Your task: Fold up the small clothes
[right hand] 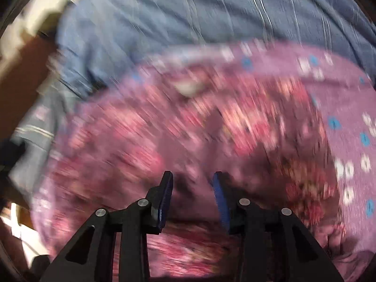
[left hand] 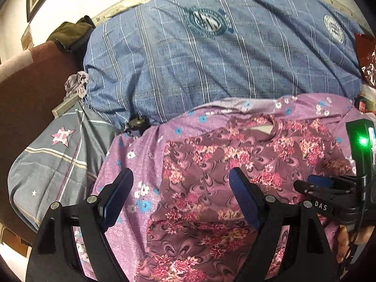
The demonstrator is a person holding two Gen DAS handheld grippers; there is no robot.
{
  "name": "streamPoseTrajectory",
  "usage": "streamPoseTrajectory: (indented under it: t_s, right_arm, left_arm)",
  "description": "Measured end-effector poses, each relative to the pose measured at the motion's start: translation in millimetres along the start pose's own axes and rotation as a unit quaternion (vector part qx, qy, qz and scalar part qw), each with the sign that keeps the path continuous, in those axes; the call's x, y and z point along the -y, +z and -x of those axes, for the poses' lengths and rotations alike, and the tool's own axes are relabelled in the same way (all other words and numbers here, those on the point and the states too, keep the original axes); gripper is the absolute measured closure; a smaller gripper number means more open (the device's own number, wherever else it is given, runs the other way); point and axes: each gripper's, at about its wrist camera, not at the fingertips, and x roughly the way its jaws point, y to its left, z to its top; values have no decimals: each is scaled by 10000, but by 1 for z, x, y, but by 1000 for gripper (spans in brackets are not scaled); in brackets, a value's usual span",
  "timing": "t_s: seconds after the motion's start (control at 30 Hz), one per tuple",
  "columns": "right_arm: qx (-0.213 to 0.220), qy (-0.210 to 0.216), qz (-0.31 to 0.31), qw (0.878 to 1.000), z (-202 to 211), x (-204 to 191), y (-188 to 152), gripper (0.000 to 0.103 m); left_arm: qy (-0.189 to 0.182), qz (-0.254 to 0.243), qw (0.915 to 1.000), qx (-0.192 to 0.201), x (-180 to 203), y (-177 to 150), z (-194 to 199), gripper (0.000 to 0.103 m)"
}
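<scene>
Left gripper (left hand: pixel 181 195) hung over the bed, jaws spread wide, nothing between the pads. Both blue-padded fingers (left hand: pixel 244 202) clear of the cloth below. Dark floral garment (left hand: pixel 211 164), maroon with pink blossoms, lay spread under the gripper, filling the lower middle of the left wrist view from about 6 o'clock up to centre. Beneath it, lilac sheet (left hand: pixel 131 155) with small blue and white flowers, showing at 7 o'clock and along the 1 to 2 o'clock edge. Pale patch at the garment's far edge near 1 o'clock, nature unclear.

Right gripper (left hand: pixel 322 183) seen at 3 to 4 o'clock in the left view, tips resting low over the garment's right edge; green light on the unit above it. Part of a hand (left hand: pixel 352 239) at 4 o'clock.

Right wrist view heavily smeared. Right gripper's jaws (right hand: pixel 192 197) stood narrow, partly open, with a clear gap between the pads; no cloth visibly pinched, though blur left contact uncertain. Floral garment (right hand: pixel 188 127) spread across centre there, lilac sheet (right hand: pixel 340 108) at 3 o'clock.

Blue striped bedcover (left hand: pixel 211 58) with round emblems bulked at 12 o'clock. Grey cloth with a pink star (left hand: pixel 54 152) at 9 o'clock. Small crumpled pale rag (left hand: pixel 76 84) at 10 o'clock beside the bedcover. Olive bundle (left hand: pixel 70 33) at 11 o'clock.
</scene>
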Motion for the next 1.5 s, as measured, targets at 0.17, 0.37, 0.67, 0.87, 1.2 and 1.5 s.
streamPoseTrajectory:
  t_s: [0.17, 0.37, 0.67, 0.87, 1.2, 1.5]
  right_arm:
    - [569, -311, 77, 9979, 28, -3, 5, 65]
    - [1030, -677, 36, 9924, 52, 1, 7, 65]
    - [1344, -1172, -19, 9840, 67, 8, 7, 65]
    - [1383, -1392, 36, 9806, 66, 8, 6, 67]
    - [1521, -1929, 215, 9691, 63, 2, 2, 67]
    - [1514, -2026, 334, 9669, 60, 3, -2, 67]
  left_arm:
    - [-97, 102, 9999, -43, 9, -6, -6, 18]
    - [-313, 278, 9991, 67, 22, -1, -9, 18]
    - [-534, 507, 9971, 167, 37, 6, -21, 18]
    - [-514, 624, 9965, 232, 38, 5, -33, 18]
    - [-517, 488, 9973, 205, 39, -2, -48, 18]
    - [-619, 521, 9966, 123, 35, -3, -51, 17]
